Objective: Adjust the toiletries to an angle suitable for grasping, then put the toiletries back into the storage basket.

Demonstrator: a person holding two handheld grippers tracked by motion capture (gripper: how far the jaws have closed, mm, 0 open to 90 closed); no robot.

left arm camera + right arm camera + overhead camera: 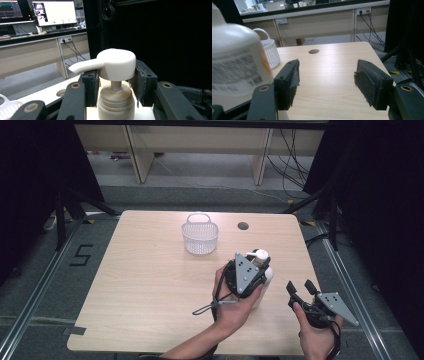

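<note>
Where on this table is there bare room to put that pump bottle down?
The whole left half of the table is bare, from the white basket down to the near edge. So is the strip between basket and round hole. It is crowded near right, where the left claw grips the pump bottle beside the right claw.

Between my left jaws I see the pump bottle (pixel 116 75), smooth matt white plastic with a ribbed collar. My right jaws' pads (pixel 292 82) look rough, frayed black. Beyond them: pale matt wood-grain table (pixel 332 75), translucent perforated plastic basket (pixel 270 51).
</note>
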